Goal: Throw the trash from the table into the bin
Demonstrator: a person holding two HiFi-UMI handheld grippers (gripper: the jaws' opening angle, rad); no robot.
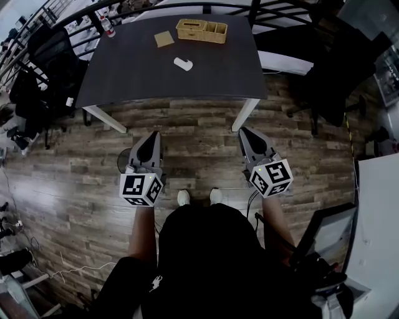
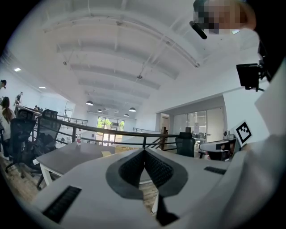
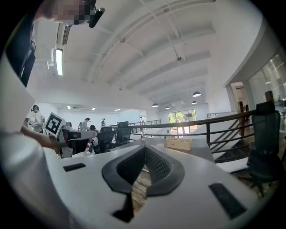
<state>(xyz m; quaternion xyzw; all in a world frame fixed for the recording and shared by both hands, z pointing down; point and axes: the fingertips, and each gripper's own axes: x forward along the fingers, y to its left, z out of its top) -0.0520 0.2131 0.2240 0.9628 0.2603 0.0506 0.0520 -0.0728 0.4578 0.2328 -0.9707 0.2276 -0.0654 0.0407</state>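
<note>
A crumpled white piece of trash (image 1: 182, 63) lies near the middle of the dark grey table (image 1: 124, 75), far ahead of both grippers. A tan square pad (image 1: 164, 39) and a wooden organizer (image 1: 201, 30) sit further back on it. My left gripper (image 1: 154, 136) and right gripper (image 1: 244, 132) hover over the wood floor in front of the table, side by side, pointing at it. Both are shut with nothing between the jaws. In the left gripper view the left gripper (image 2: 144, 152) faces the table (image 2: 67, 154); in the right gripper view the right gripper (image 3: 144, 150) faces the organizer (image 3: 178, 144). No bin is clearly in view.
A black railing (image 1: 206, 7) runs behind the table. Black office chairs stand at the left (image 1: 43, 62) and right (image 1: 330, 87). A bottle (image 1: 107, 26) stands at the table's back left corner. A white desk (image 1: 380, 205) lies to my right. The table legs (image 1: 244, 114) stand just ahead.
</note>
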